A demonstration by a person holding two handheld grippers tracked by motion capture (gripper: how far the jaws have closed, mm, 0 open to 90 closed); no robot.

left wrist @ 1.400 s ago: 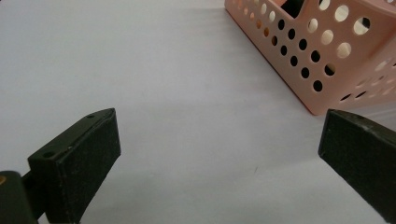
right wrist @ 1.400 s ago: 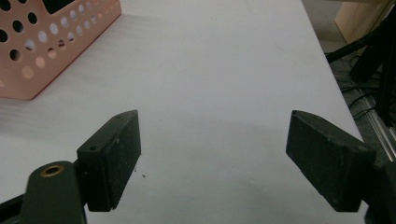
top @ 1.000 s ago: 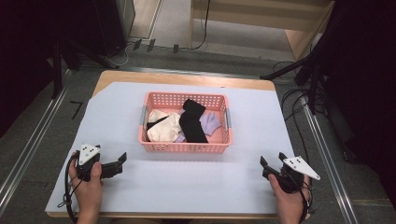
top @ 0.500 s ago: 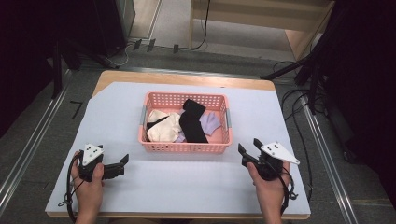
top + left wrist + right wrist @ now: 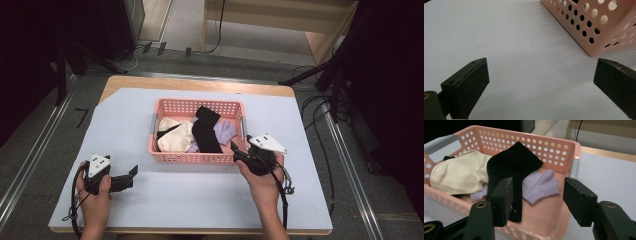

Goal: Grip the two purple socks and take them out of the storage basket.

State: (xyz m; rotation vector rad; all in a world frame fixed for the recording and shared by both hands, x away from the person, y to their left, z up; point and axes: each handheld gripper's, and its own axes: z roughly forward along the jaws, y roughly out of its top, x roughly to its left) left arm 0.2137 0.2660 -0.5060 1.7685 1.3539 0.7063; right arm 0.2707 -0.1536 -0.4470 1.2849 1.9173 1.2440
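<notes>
High view: the right gripper (image 5: pixel 239 152), its fingers partly open, just narrowed and empty, reaches the pink basket (image 5: pixel 197 157) mid-frame, where the black sock (image 5: pixel 205 131) and the other clothes lie untaken, while the left gripper (image 5: pixel 131 174), wide and empty, waits lower left.

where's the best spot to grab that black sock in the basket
Probably the black sock at its raised upper end, which leans on the far wall of the basket. Come from above with the right hand-held gripper: that end sits highest, clear of the cream and purple cloth.
</notes>
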